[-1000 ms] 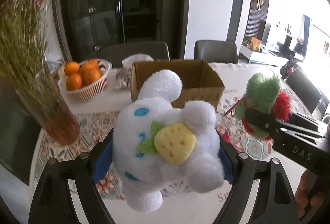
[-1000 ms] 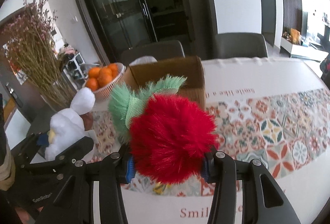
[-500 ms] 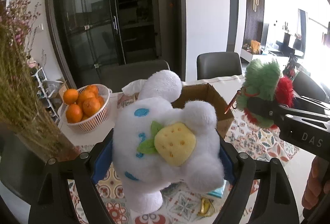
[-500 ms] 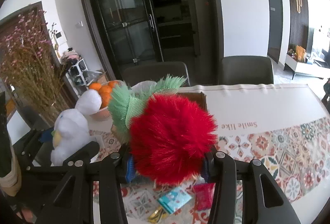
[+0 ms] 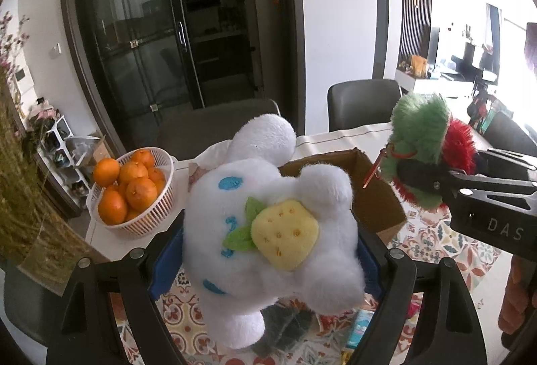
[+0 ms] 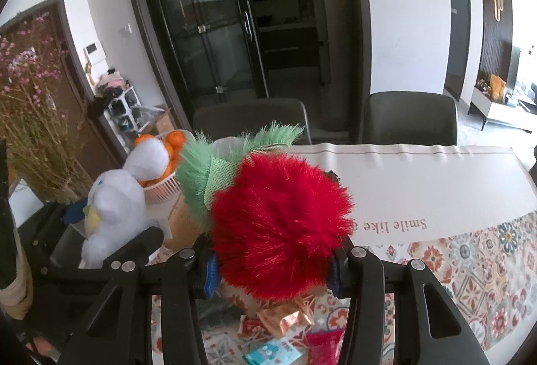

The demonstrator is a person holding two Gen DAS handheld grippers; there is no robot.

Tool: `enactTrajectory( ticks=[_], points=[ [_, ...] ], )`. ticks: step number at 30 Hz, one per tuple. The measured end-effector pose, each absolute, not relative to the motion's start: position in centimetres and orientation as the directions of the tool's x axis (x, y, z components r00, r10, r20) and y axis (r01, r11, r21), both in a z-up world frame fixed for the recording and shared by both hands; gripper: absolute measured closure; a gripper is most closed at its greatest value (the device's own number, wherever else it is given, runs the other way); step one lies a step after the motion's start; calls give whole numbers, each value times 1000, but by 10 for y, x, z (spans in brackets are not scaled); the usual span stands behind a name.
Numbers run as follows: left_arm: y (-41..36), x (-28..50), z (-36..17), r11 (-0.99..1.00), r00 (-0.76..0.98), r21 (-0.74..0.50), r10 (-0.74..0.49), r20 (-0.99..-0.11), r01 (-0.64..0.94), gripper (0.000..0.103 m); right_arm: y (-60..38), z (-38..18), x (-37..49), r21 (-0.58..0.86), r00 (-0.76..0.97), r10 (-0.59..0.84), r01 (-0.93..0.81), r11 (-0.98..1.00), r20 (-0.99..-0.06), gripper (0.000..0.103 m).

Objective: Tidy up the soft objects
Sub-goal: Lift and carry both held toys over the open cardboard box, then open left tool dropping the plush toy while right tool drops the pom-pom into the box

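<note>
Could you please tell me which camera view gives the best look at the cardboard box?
The left wrist view is best: the cardboard box shows its open rim and one side wall behind the white plush toy. In the right wrist view, only a sliver of the box shows beside the red and green plush toy.

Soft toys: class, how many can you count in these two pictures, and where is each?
2. The white plush is gripped in the left claw; the red and green furry toy is gripped in the right claw. The cardboard box may hide more.

white plush toy [image 5: 268,230] and red-green fuzzy strawberry [image 6: 278,230] both held aloft.
</note>
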State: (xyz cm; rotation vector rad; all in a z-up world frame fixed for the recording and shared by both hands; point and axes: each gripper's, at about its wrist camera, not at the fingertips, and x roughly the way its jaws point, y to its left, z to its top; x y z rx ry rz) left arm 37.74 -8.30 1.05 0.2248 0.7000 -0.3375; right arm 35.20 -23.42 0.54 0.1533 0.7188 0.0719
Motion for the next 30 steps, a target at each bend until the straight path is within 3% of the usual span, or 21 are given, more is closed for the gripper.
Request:
enactTrajectory(
  ticks=[19, 22, 26, 30],
  points=[
    [-121, 453, -42, 813, 536, 119, -259, -804, 570, 15, -236, -39, 447, 101, 559, 151, -118, 988, -815, 55],
    [-125, 458, -45, 806, 536, 133, -250, -807, 576, 6, -238, -51, 456, 132, 517, 181, -131, 983, -837, 51],
    [-124, 459, -46, 808, 542, 144, -240, -805, 571, 6, -241, -61, 462, 172, 492, 207, -115, 978, -846, 32],
    [-119, 459, -45, 824, 548, 141, -228, -805, 549, 5, -240, -63, 463, 176, 496, 202, -99, 979, -844, 31]
  ],
)
